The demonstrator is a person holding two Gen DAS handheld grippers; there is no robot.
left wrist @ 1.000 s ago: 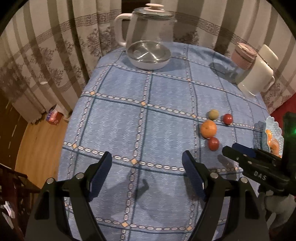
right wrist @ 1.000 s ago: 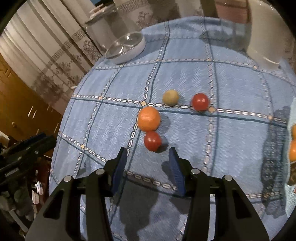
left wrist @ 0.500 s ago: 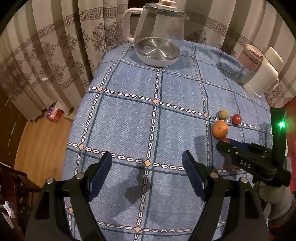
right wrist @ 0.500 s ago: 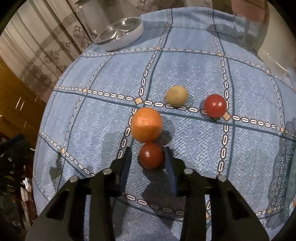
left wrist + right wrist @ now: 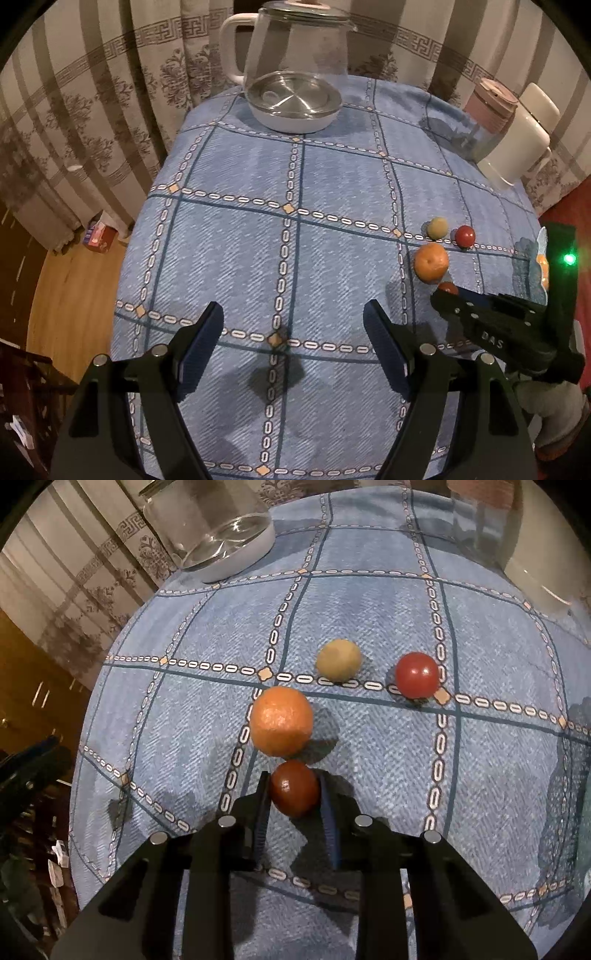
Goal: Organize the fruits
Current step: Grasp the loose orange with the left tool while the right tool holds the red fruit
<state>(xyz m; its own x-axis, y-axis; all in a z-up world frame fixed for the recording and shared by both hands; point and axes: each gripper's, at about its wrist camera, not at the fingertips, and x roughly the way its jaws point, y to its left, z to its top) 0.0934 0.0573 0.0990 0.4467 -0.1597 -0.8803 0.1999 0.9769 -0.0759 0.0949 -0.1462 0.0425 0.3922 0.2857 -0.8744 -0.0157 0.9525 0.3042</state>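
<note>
- The left hand-held gripper (image 5: 293, 345) hangs over the near part of the counter (image 5: 229, 258), which wears a blue checked cloth. Its jaws stand wide and nothing is between them.
- A clear glass kettle with a white handle (image 5: 295, 74) stands at the far edge of the counter.
- A big round orange fruit (image 5: 281, 726) lies toward the right side of the counter. It sits just beyond the small dark red round fruit (image 5: 294, 787), so close that they may be touching.
- The right hand-held gripper (image 5: 293, 794) is closed narrow on that dark red fruit. A blue pad presses on each side of it. The fruit looks to be sitting on the cloth.
- A small yellow-green round fruit (image 5: 339, 660) and a bright red round fruit (image 5: 417, 674) lie farther back, a little apart from each other.
- A light blue plate with a wavy rim (image 5: 540, 236) peeks out at the right edge of the counter, with something orange on it.
- I think the step in hand is picking up the dark red fruit.
- Next it likely needs a straight lift, so the orange fruit does not get bumped and roll. Then it should go over to the plate.
</note>
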